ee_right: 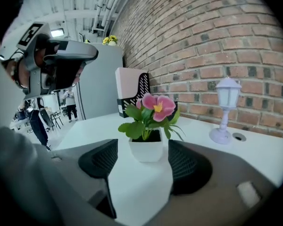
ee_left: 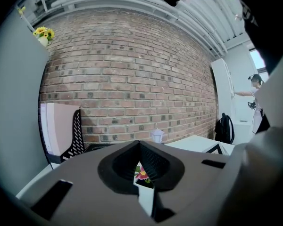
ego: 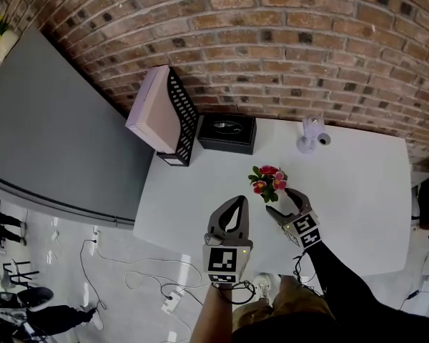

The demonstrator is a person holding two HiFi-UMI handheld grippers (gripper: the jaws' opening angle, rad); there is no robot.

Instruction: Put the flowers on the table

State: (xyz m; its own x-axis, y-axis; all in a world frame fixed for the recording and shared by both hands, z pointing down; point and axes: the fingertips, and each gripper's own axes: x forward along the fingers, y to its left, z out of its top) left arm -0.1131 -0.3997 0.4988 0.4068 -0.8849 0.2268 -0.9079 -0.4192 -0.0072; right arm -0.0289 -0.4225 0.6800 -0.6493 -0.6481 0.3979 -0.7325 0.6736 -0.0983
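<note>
Right gripper (ego: 279,200): jaws wide apart, gripping nothing. Small white square pot of pink flowers (ee_right: 148,126): upright on white table (ego: 357,191), just at the jaw tips, pads clear of it. Left gripper (ego: 236,200): jaws closed together, empty, beside the right. White lantern-shaped lamp (ego: 309,136): far table edge, near red brick wall (ego: 272,41).

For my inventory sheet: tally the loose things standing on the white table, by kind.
Potted flower: 1
Lantern ornament: 1
Black box: 1
Pink-and-black mesh file rack: 1
Total: 4
</note>
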